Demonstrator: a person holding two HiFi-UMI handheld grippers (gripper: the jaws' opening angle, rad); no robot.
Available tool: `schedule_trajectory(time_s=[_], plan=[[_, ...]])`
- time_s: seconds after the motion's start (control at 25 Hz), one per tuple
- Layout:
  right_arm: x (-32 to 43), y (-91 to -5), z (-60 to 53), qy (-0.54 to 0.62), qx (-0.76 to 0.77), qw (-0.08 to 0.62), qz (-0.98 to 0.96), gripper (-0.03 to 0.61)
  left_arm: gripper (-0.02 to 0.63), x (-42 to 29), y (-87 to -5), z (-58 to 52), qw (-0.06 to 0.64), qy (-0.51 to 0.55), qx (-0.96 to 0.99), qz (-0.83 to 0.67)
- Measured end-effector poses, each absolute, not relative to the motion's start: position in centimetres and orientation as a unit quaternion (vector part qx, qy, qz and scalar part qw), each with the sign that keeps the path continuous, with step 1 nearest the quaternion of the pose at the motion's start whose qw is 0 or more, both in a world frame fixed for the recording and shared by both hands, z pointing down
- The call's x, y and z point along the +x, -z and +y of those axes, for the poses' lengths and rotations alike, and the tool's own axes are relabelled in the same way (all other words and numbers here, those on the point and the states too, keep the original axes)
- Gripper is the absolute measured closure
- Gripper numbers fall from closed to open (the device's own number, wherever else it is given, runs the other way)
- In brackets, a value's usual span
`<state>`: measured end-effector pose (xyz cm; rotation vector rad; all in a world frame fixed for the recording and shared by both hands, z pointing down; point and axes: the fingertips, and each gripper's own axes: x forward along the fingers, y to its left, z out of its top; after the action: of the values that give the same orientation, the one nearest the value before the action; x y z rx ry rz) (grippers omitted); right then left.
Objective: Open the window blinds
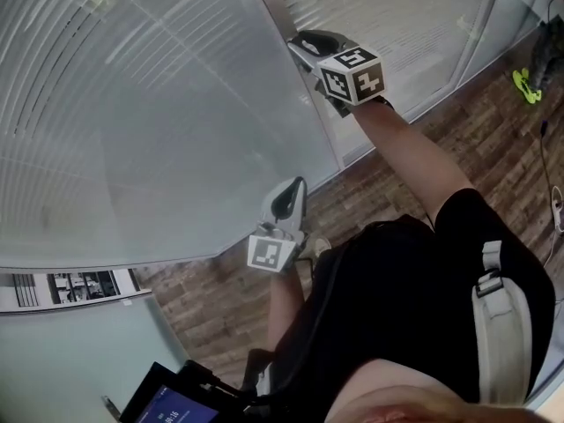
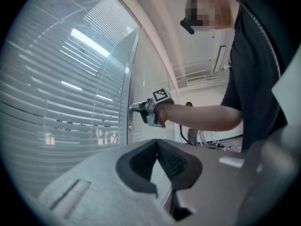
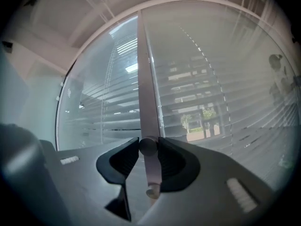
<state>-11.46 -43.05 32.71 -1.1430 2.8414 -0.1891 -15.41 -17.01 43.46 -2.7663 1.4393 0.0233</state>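
Blinds (image 1: 132, 104) hang behind glass ahead of both tongs. In the head view we count two panes with slats, one on each side of a pale frame post (image 1: 304, 122). The right tongs (image 1: 304, 42) reach level to that post. The left tongs (image 1: 296, 186) hang lower and nearer the body, short of the glass and touching nothing. We judge them parked there because the task needs only one tool.

From the left gripper view, the left tongs (image 2: 157, 142) are closed tip to tip with nothing between them. Beyond them the right tongs (image 2: 133, 108) meet the post, slats (image 2: 56, 102) spread to their left, and a small round fitting (image 2: 130, 126) sits just below them.

From the right gripper view, the right tongs (image 3: 147, 148) are clamped on one round knob (image 3: 146, 146) that stands out from the post (image 3: 145, 79), one pad on each side. That squared grip suits twisting the knob, which we take to be the slat control. A second round stub (image 3: 150, 190) shows lower, nearer the camera. Past the tongs, the slats (image 3: 197, 93) on both sides show gaps with trees and a building between them, so we judge them only partly open.
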Motion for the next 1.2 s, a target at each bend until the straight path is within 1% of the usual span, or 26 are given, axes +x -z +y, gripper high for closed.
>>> schedule_trajectory(time_s=[0.12, 0.32, 0.68, 1.0, 1.04, 1.08, 1.12, 1.2], plan=[[-11.2, -32.9, -42.9, 0.101, -0.369, 0.063, 0.922, 0.448, 0.611, -15.6, -43.8, -16.9, 0.01, -0.007, -0.889, 0.457], [-11.2, -32.7, -42.9, 0.109, -0.379, 0.074, 0.916, 0.449, 0.611, -15.6, -43.6, -17.3, 0.009, -0.005, -0.897, 0.441], [-11.6, -32.6, -43.3, 0.091, -0.392, 0.053, 0.914, 0.453, 0.611, -16.3, -43.0, -18.8, 0.009, 0.001, -0.914, 0.405], [-11.2, -32.4, -42.9, 0.088, -0.392, 0.056, 0.914, 0.446, 0.611, -15.7, -42.9, -19.3, 0.013, 0.001, -0.928, 0.371], [-11.2, -32.7, -42.8, 0.087, -0.387, 0.05, 0.916, 0.435, 0.611, -15.6, -43.1, -19.4, 0.011, 0.001, -0.93, 0.367], [-11.3, -33.0, -42.7, 0.079, -0.381, 0.037, 0.92, 0.367, 0.611, -15.5, -43.2, -19.6, 0.009, 0.002, -0.932, 0.363], [-11.3, -33.1, -42.4, 0.058, -0.374, 0.017, 0.925, 0.321, 0.611, -15.4, -43.3, -19.8, 0.008, 0.003, -0.933, 0.359], [-11.3, -33.0, -41.7, -0.025, -0.369, -0.044, 0.928, 0.31, 0.611, -15.4, -43.5, -20.4, 0.006, 0.005, -0.935, 0.355]])
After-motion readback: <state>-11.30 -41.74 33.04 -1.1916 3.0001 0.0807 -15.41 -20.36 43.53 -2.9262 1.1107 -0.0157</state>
